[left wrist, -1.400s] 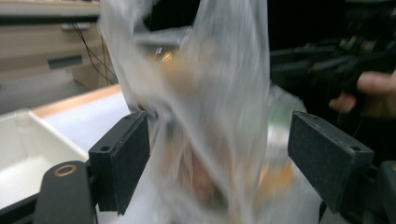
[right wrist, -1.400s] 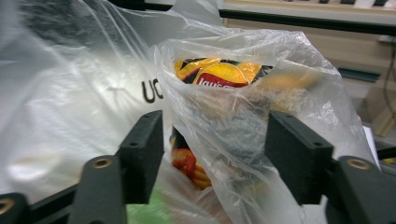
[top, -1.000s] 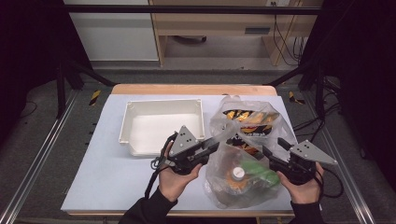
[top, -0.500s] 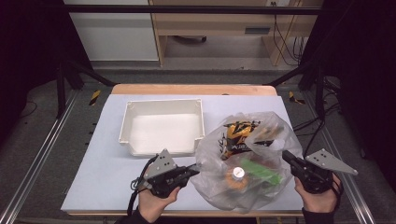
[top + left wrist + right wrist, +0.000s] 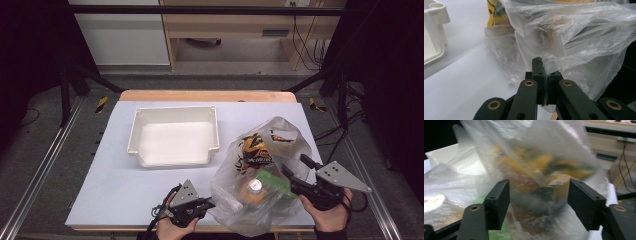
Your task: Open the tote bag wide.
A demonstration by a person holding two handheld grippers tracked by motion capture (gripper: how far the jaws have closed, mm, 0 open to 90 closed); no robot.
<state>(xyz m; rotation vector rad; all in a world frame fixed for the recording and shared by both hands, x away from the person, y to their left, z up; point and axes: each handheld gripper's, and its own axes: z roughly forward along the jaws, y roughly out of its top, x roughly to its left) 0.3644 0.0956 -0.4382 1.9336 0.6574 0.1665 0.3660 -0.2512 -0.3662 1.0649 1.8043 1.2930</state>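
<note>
A clear plastic bag [image 5: 262, 185] full of snack packets lies on the white table [image 5: 115, 185], near its front edge and to the right of an empty white tray [image 5: 172, 137]. The left gripper [image 5: 207, 204] sits low at the bag's left side with its jaws clamped on a fold of the plastic film (in the left gripper view the pads [image 5: 537, 72] meet with the thin sheet pinched between them). The right gripper [image 5: 295, 167] is at the bag's right side; its jaws have just been opening and stand wide apart, with the bag's side bulging between them but not pressed by the pads [image 5: 499, 200]. Inside the bag a yellow packet [image 5: 255, 150], a green packet [image 5: 275, 180] and a white-capped bottle [image 5: 255, 186] show through.
</note>
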